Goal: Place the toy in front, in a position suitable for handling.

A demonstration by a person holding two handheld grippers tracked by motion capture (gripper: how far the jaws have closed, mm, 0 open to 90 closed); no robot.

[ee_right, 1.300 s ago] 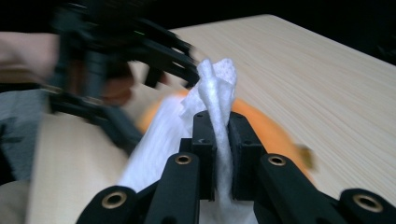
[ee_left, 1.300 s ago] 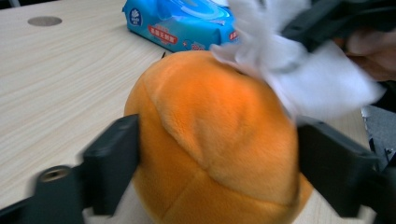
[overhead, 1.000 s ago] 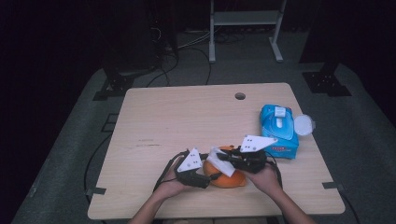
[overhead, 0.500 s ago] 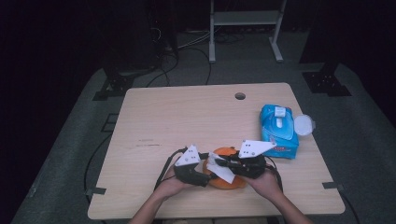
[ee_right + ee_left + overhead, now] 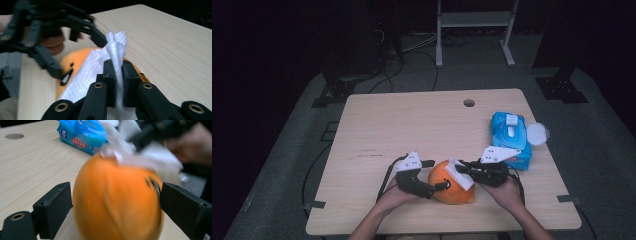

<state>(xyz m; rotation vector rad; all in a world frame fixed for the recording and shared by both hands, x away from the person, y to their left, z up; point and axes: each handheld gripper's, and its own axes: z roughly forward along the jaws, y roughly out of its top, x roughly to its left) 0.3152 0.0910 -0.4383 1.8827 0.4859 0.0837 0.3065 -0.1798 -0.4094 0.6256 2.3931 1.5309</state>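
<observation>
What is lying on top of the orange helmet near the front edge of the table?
A white wipe lies over the orange helmet, pinched in the right tongs. The left tongs have just been opening around the helmet. The shell beneath the wipe is hidden.

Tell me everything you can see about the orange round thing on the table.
The orange round thing looks like a smooth, dome-shaped piece of hard plastic, perhaps a small helmet or toy, with a small dark mark and a short brim on one side. It rests on the wooden table near the front edge, between both hands. A white wipe, clamped in the right gripper, lies over its top. The left gripper has just been opening; its jaws stand on either side without pressing it. It appears blurred.
</observation>
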